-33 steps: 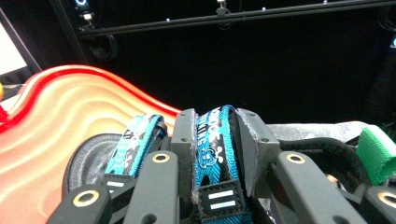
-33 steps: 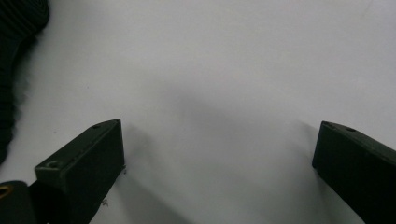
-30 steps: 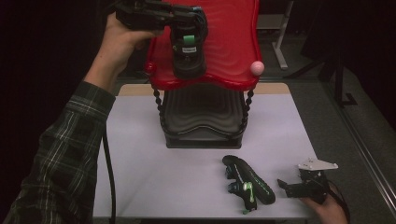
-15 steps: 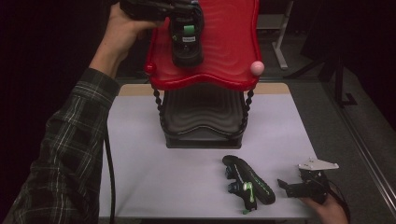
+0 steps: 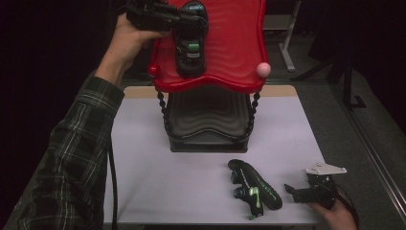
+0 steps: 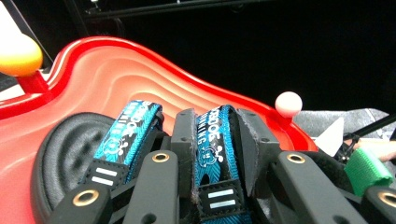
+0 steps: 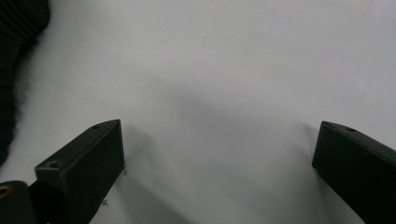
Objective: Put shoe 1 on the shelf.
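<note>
My left arm [image 5: 72,158] in its plaid sleeve stretches from the lower left up to the upper left of the high view, where my left hand [image 5: 125,43] holds the left tongs [image 5: 184,19] with jaws clamped tight. My right tongs [image 5: 313,189] sit at the lower right, jaws spread wide.

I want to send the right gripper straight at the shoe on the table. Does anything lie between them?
No. In the high view, only bare white table separates the right gripper from the shoe.
</note>
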The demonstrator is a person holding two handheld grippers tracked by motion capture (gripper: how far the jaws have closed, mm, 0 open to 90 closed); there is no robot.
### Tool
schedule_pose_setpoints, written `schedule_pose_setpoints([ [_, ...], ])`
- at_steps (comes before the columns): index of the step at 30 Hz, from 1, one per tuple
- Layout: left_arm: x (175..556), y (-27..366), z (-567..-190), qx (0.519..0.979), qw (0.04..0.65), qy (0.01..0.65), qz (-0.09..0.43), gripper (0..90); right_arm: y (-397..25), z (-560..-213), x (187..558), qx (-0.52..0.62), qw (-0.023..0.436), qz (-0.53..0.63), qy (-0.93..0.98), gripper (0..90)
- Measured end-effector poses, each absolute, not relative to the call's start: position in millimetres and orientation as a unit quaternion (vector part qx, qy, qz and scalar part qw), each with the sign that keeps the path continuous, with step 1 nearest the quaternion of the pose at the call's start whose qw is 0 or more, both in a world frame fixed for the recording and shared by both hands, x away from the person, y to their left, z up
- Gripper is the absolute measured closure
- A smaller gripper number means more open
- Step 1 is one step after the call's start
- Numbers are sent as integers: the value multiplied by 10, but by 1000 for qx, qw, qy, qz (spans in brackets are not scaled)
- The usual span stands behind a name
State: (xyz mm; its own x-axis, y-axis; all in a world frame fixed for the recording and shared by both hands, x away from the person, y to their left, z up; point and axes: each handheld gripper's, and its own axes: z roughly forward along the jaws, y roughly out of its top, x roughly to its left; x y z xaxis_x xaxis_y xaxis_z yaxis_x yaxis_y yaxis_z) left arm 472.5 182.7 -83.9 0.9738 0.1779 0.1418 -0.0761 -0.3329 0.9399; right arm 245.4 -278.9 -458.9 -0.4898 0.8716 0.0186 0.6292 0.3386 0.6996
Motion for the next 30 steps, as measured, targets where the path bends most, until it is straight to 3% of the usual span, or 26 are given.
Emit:
schedule_pose_setpoints([
  [5,4705,1816,-861,805,581,36,115,685,-2788,-4589,2454,471,183,330,798,16],
  [16,4525,1917,-824,794,591,73,119,411,-2787,-4588,2454,470,183,329,799,16],
  [22,4343,2028,-846,794,590,85,124,326,-2786,-4589,2454,470,184,329,799,16],
  [30,4074,2184,-937,789,594,91,130,298,-2784,-4588,2453,470,184,328,799,16],
])
